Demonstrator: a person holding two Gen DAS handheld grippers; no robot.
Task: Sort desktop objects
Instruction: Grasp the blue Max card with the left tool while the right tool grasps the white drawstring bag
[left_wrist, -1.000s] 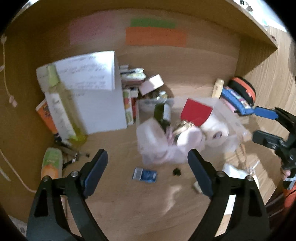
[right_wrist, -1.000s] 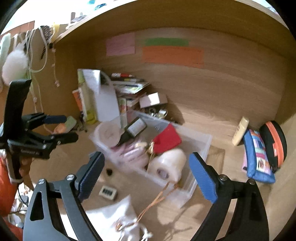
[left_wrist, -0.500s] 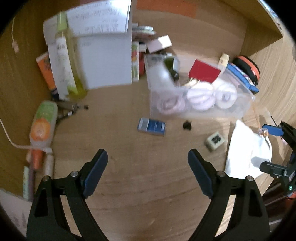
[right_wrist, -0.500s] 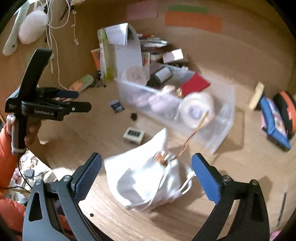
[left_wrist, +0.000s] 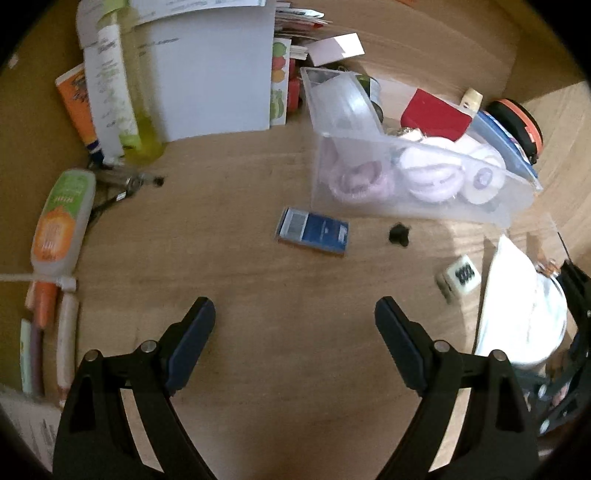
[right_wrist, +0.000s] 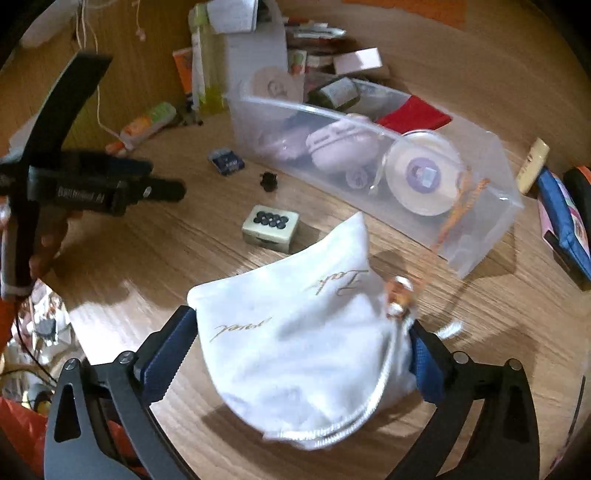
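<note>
A white drawstring pouch (right_wrist: 295, 347) with gold script lies on the wooden desk between the wide-open fingers of my right gripper (right_wrist: 295, 354); it also shows in the left wrist view (left_wrist: 521, 314). My left gripper (left_wrist: 295, 332) is open and empty above bare desk. Ahead lie a small blue box (left_wrist: 314, 230), a black clip (left_wrist: 399, 234) and a small white button box (left_wrist: 458, 280). A clear plastic bin (right_wrist: 480, 221) holds tape rolls, a purple case and a red item.
At the back stand a white notebook (left_wrist: 214, 74), a yellow-green bottle (left_wrist: 122, 96) and stacked boxes. An orange-green tube (left_wrist: 59, 229) and pens lie at the left. A blue pouch (right_wrist: 561, 221) and an orange-black case (left_wrist: 517, 129) lie right of the bin.
Both grippers have pulled back and tilted down toward the desk. My right gripper has dropped around the white pouch, which now sits between its fingers.
</note>
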